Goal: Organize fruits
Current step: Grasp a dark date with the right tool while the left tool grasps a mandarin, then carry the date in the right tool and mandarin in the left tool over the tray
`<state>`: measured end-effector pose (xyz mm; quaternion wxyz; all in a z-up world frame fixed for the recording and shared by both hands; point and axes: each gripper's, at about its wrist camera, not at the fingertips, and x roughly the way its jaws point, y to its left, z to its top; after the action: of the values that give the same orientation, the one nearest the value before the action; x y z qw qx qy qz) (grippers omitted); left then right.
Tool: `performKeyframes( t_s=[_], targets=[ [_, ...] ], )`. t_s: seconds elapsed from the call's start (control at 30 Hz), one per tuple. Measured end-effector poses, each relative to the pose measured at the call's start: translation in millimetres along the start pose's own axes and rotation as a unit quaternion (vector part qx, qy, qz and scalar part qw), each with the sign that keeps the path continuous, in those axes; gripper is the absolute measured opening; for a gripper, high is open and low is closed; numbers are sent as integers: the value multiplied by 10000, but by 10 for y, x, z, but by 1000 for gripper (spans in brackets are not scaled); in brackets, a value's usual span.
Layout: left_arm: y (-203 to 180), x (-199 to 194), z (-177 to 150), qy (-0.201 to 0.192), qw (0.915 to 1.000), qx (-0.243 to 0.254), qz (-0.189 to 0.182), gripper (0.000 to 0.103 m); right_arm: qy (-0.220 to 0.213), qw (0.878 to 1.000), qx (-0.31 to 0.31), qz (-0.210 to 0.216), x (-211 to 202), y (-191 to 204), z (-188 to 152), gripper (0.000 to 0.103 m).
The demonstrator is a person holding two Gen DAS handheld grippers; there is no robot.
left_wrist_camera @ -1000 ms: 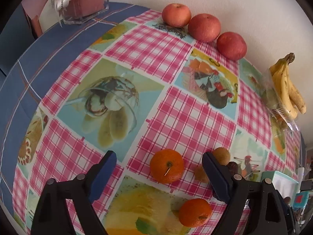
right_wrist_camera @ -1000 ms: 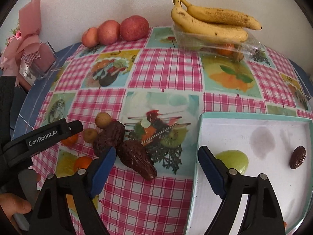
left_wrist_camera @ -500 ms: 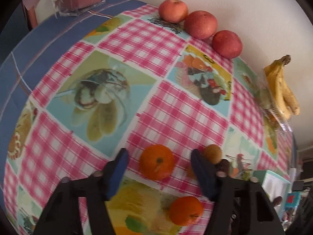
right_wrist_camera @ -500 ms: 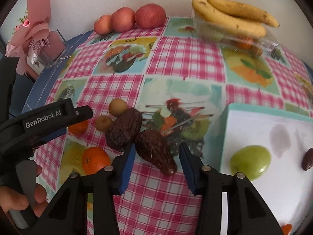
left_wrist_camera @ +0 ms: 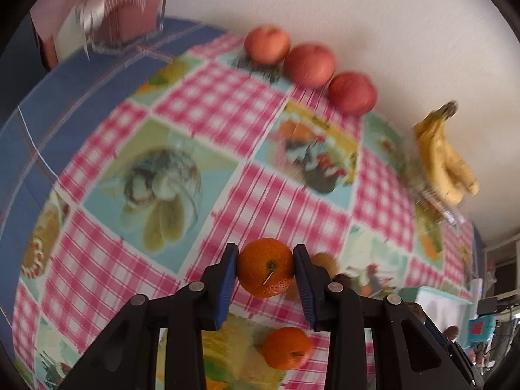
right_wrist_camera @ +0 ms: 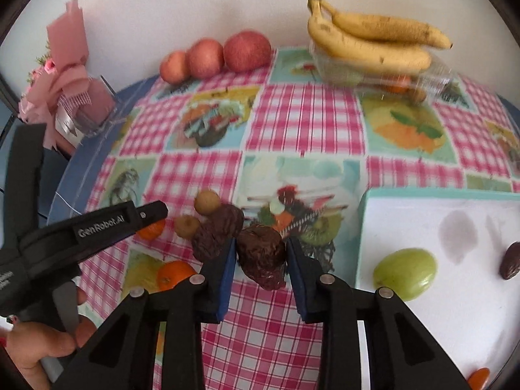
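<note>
Left wrist view: blurred pink-checked fruit-print tablecloth [left_wrist_camera: 208, 104] against a white wall; the left gripper [left_wrist_camera: 265, 268], jaws just closing, clamps a round orange mandarin [left_wrist_camera: 265, 266] at 6 o'clock. Right gripper [right_wrist_camera: 260, 255] clamps a wrinkled dark-brown date [right_wrist_camera: 261, 255]; at 4 o'clock, a white teal-rimmed tray [right_wrist_camera: 422, 193], cut off.

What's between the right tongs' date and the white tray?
Nothing visible. The right tongs are shut on the date; only bare tablecloth lies between it and the tray. A green fruit sits just inside the tray's near edge.
</note>
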<state>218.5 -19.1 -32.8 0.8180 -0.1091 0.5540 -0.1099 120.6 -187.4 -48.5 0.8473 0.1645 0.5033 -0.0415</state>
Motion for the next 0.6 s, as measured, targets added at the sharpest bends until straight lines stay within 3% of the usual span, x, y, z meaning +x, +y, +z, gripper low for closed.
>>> performKeyframes(
  t_s=[0.27, 0.6],
  targets=[
    [-157, -488, 112, -539, 9983, 136, -200, 37, -562, 9983, -8, -157, -484, -26, 149, 33],
    [-400, -585, -17, -599, 9972, 277, -352, 37, -797, 9962, 11, -354, -791, -178, 179, 33]
  ],
)
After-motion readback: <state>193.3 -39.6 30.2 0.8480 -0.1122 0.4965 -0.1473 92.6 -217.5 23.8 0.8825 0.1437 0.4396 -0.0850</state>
